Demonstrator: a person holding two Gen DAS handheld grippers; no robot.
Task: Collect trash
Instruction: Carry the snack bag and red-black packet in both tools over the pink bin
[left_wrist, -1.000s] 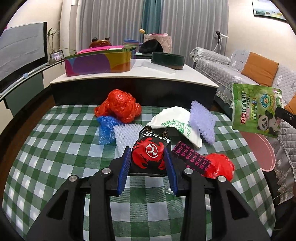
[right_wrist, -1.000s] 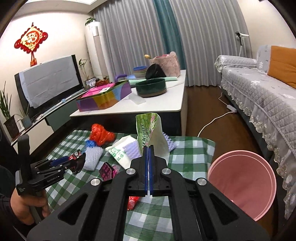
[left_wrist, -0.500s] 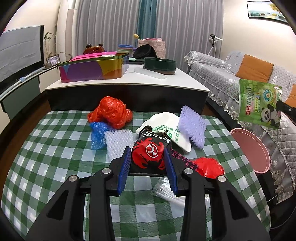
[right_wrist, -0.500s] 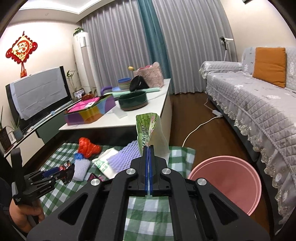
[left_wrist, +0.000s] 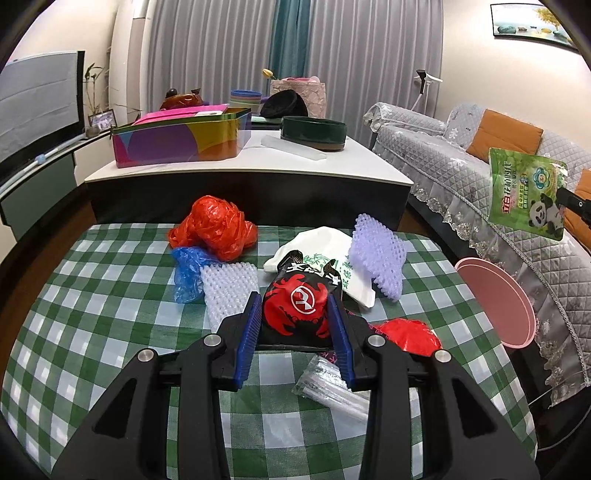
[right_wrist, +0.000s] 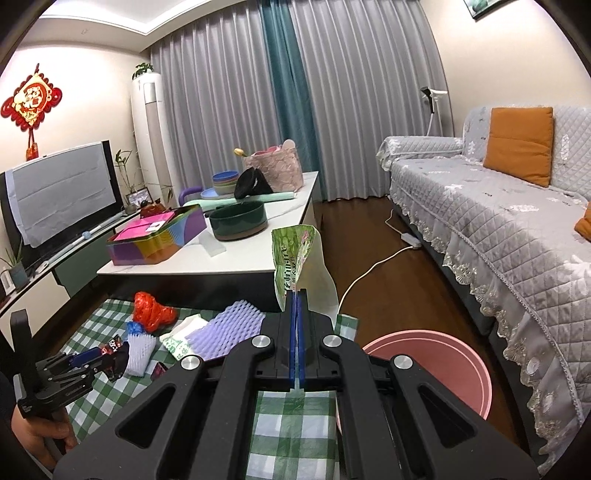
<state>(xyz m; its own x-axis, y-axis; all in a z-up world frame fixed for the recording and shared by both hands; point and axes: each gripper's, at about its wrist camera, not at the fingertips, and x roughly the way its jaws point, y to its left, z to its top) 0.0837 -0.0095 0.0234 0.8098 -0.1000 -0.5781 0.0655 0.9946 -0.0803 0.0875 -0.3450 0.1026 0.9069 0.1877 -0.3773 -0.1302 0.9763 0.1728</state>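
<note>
Left gripper (left_wrist: 294, 308) clamps a black-and-red snack packet (left_wrist: 296, 309) between its blue pads, packet lifted just above the green-checked tablecloth (left_wrist: 92, 314). Close under the gripper, a clear crinkled wrapper (left_wrist: 332, 389) lies on the cloth, with a small red plastic wad (left_wrist: 412, 334) just to its right. Beyond the packet: white foam net (left_wrist: 229, 288), blue plastic bag (left_wrist: 188, 271) touching it, red plastic bag (left_wrist: 214, 227) behind that, a white paper bag (left_wrist: 325, 254) with green print, and a lilac foam net (left_wrist: 376, 254) leaning on the white bag's right side. Right gripper (right_wrist: 296, 295) is clenched tight on the lower edge of a green panda pouch (right_wrist: 295, 251), holding it upright in the air; in the left wrist view the same pouch (left_wrist: 526, 192) hangs at the far right, above and behind the pink bin (left_wrist: 495, 299). The pink bin (right_wrist: 443, 358) sits on the floor beside the table's right edge, between table and sofa (right_wrist: 498, 221), and looks empty as far as its inside shows. A person's hand (right_wrist: 40, 435) grips the left tool's handle at lower left of the right wrist view. Farther back, a white-topped coffee table (left_wrist: 258, 166) carries a colourful tin box (left_wrist: 177, 142) and a dark green bowl (left_wrist: 314, 133). Grey curtains (right_wrist: 351, 92) cover the far wall.
</note>
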